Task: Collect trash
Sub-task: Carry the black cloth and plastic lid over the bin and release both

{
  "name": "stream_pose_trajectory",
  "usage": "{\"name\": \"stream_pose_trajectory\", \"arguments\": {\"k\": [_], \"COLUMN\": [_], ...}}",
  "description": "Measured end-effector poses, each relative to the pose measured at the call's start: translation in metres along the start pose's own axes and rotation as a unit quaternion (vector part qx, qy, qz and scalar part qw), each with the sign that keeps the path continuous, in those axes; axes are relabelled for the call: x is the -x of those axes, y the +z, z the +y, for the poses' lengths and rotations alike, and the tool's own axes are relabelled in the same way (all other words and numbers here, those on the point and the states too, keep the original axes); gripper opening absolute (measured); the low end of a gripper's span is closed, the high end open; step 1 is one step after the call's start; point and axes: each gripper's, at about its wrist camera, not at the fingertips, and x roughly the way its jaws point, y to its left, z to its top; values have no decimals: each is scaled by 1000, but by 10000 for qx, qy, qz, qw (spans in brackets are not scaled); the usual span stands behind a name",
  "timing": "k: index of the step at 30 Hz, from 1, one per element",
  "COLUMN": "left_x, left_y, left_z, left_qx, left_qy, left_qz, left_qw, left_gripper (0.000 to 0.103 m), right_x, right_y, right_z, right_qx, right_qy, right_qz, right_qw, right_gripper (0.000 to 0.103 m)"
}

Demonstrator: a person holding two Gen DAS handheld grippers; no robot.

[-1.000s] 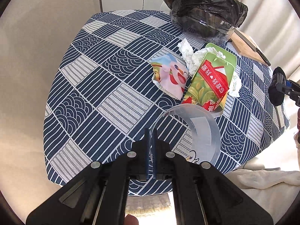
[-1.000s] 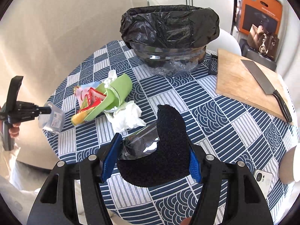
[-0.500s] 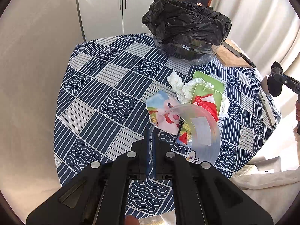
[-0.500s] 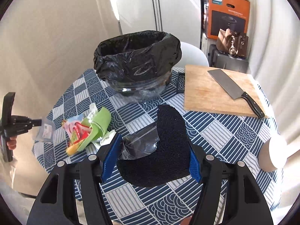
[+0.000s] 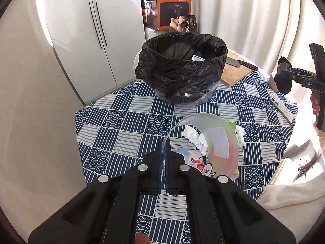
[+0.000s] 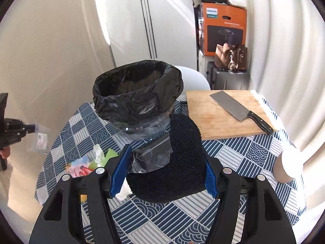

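My left gripper (image 5: 164, 152) is shut on the rim of a clear plastic cup (image 5: 213, 144) and holds it above the table, short of the black-lined trash bin (image 5: 180, 65). My right gripper (image 6: 162, 172) is shut on a black sponge-like piece with clear plastic wrap (image 6: 176, 162), lifted just in front of the bin (image 6: 138, 93). On the table lie crumpled tissue (image 5: 195, 138), a cartoon snack wrapper (image 5: 193, 158) and green packaging (image 6: 110, 153). The right gripper also shows in the left wrist view (image 5: 284, 77), and the left gripper in the right wrist view (image 6: 26, 130).
A wooden cutting board (image 6: 223, 113) with a cleaver (image 6: 239, 109) lies at the back right of the blue patterned table (image 5: 126, 126). A phone (image 5: 281, 106) and a white roll (image 6: 288, 166) sit near the right edge. A white cabinet and an orange box stand behind.
Both grippers have risen and moved toward the bin with their loads. The bin now looms larger in both views, and the loose trash lies lower and nearer.
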Motion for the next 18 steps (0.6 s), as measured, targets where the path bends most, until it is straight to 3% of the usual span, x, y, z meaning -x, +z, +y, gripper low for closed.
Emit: {"name": "stream_pose_trajectory", "arguments": {"k": [5, 11, 18], "left_x": [7, 11, 2], "left_y": [31, 67, 114], "left_z": [7, 4, 8], "left_qx": [-233, -518, -531], "left_qy": [-119, -128, -137], "left_qz": [-354, -654, -843], "left_qw": [9990, 9964, 9949], "left_gripper": [3, 3, 3], "right_x": [7, 12, -1], "right_y": [17, 49, 99], "right_z": [12, 20, 25], "right_qx": [42, -64, 274], "right_qy": [48, 533, 912], "right_qz": [-143, -456, -662], "right_qw": [9999, 9975, 9933], "right_gripper": [60, 60, 60]}}
